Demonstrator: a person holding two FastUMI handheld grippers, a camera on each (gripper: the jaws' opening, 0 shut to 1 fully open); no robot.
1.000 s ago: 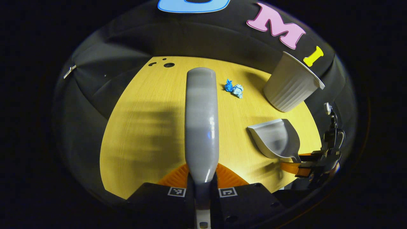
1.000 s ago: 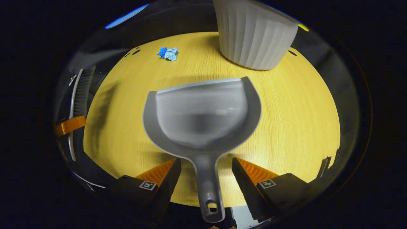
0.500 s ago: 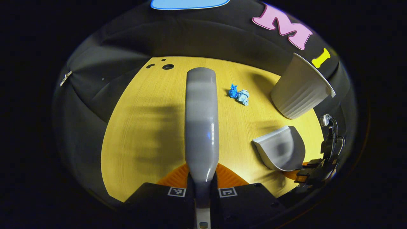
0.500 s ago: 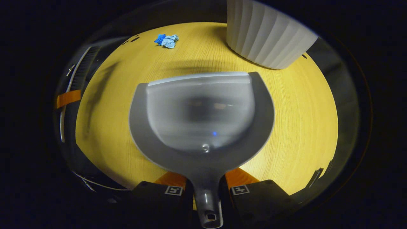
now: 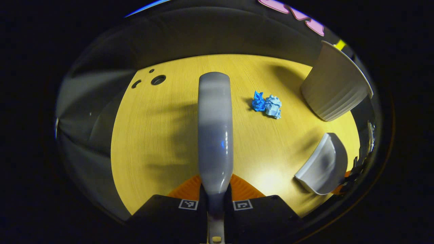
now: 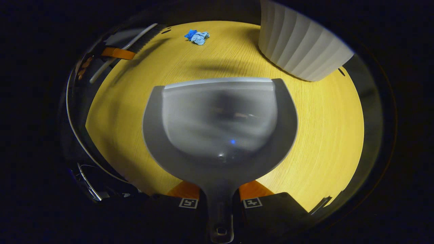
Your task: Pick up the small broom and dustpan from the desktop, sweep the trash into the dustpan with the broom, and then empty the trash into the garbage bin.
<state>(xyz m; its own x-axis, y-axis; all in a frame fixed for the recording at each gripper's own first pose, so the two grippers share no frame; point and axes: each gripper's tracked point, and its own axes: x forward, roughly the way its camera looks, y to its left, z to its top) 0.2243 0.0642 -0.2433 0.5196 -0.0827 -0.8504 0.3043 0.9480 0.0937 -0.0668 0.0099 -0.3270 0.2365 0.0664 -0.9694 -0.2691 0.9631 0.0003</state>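
Counter (image 5: pixel 152 135) stayed the same, but my right tongs (image 6: pixel 219 200) had now closed on the dustpan (image 6: pixel 220 125); left tongs (image 5: pixel 216 198) held the broom (image 5: pixel 215 128), so sweeping the trash (image 5: pixel 267 105) could begin.

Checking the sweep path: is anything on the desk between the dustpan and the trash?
Nothing visible. In the right gripper view, bare desk lies between the dustpan and the trash. The bin stands off to the right of that line.
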